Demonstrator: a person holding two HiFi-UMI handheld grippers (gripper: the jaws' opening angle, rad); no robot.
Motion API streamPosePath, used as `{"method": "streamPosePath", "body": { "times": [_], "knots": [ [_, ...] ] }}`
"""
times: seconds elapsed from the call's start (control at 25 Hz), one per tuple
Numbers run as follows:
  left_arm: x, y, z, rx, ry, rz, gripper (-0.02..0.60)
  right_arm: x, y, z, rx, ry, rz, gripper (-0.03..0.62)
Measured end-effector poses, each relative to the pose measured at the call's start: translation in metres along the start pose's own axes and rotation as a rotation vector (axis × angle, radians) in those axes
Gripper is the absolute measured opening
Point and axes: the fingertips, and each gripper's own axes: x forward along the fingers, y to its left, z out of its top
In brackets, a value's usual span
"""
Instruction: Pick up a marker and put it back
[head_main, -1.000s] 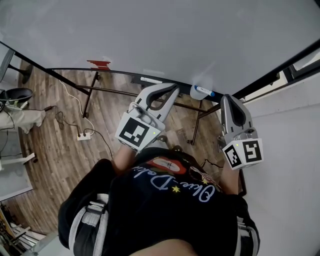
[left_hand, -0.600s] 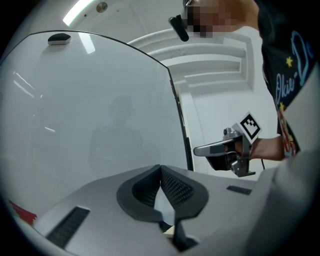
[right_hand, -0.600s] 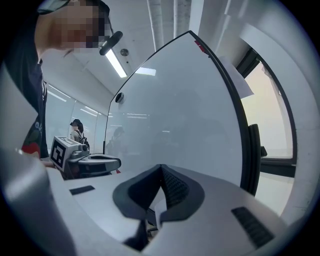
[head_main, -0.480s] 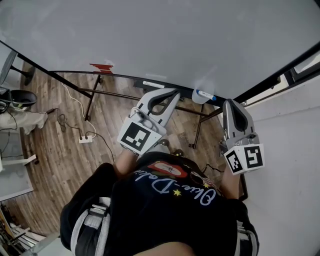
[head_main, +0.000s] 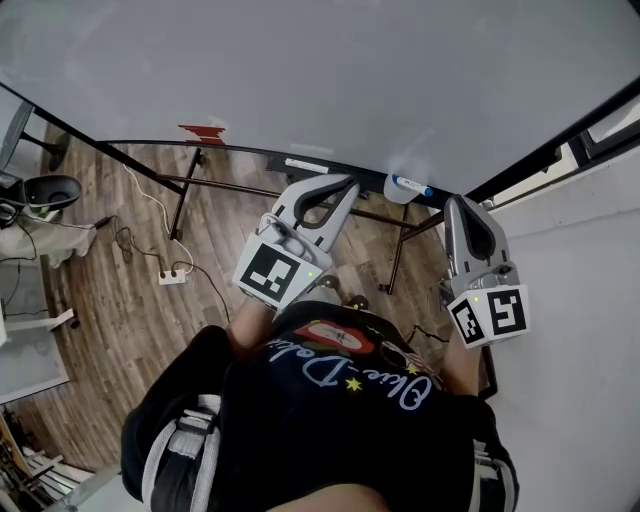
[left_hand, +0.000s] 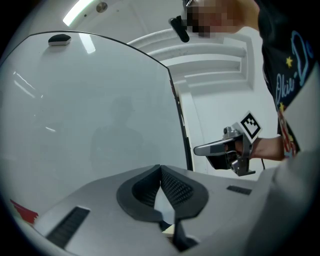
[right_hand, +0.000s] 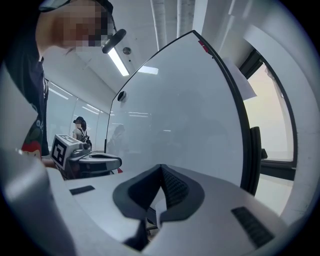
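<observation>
A white marker with a blue cap (head_main: 410, 185) lies in a small round white holder (head_main: 392, 189) at the lower edge of the whiteboard (head_main: 330, 70). A second white marker (head_main: 305, 165) rests on the board's ledge to its left. My left gripper (head_main: 340, 184) is shut and empty, its tips just left of the holder and a little short of the ledge. My right gripper (head_main: 463, 200) is shut with nothing in it, to the right of the holder near the board's black frame. Each gripper view shows meeting tips, left (left_hand: 161, 167) and right (right_hand: 161, 166), before the bare board.
A red magnet or clip (head_main: 203, 132) sits on the board's lower edge at the left. Below are the board's black stand legs (head_main: 180, 200), a wooden floor (head_main: 120, 300) with a power strip and cable (head_main: 170, 275), and a white wall (head_main: 580, 250) at the right.
The head view has shifted slightly over the second; both grippers sit a touch lower in it. Their jaws stay shut and the markers have not moved.
</observation>
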Motion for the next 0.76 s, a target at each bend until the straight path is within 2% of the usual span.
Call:
{"method": "streamPosePath", "body": {
  "times": [0.76],
  "knots": [
    [0.0019, -0.0059, -0.0021, 0.002, 0.006, -0.001, 0.003, -0.0055, -0.0018, -0.0041, -0.012, 0.002, -0.007, 0.000]
  ]
}}
